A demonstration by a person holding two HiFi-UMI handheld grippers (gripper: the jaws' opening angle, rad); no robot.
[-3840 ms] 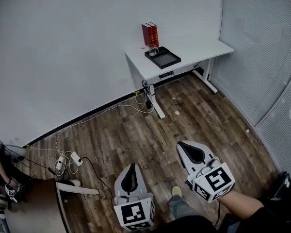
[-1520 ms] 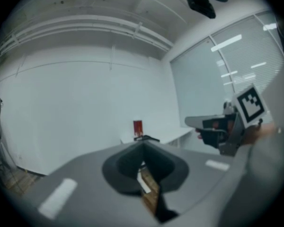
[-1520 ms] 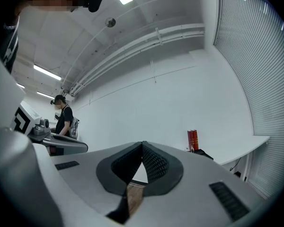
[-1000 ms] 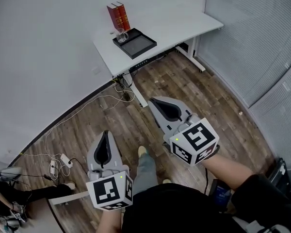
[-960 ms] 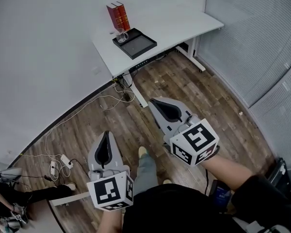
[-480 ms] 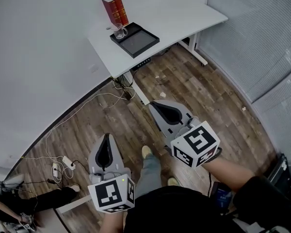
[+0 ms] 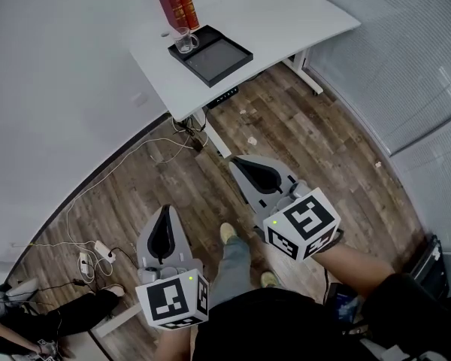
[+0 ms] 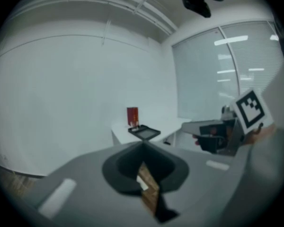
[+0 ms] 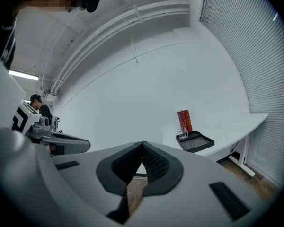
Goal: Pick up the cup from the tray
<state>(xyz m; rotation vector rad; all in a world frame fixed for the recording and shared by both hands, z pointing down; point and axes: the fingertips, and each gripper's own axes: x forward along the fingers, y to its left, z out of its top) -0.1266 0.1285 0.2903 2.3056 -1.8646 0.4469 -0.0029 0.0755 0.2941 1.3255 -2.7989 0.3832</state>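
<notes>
A clear glass cup [image 7: 184,42] stands in the far left corner of a black tray [image 7: 219,57] on a white table [image 7: 278,21], just in front of two red books [image 7: 175,4]. Both grippers are far from the table, over the wooden floor. My left gripper [image 7: 165,210] is shut and holds nothing. My right gripper [image 7: 237,161] is shut too, also with nothing in it. In the right gripper view the cup [image 9: 183,135], tray [image 9: 196,142] and books [image 9: 184,120] show ahead to the right. In the left gripper view the tray [image 8: 144,132] and books [image 8: 132,116] lie straight ahead.
Cables and a power strip [image 7: 98,256] trail over the floor along the white wall. The table's leg [image 7: 210,138] stands near them. Slatted blinds [image 7: 413,66] close off the right side. Another person's legs [image 7: 52,323] lie at the lower left. My own shoes [image 7: 227,234] show between the grippers.
The table with tray and cup has grown larger and shifted up in the head view as I walk toward it. Both grippers stay shut, carried forward and slightly lower.
</notes>
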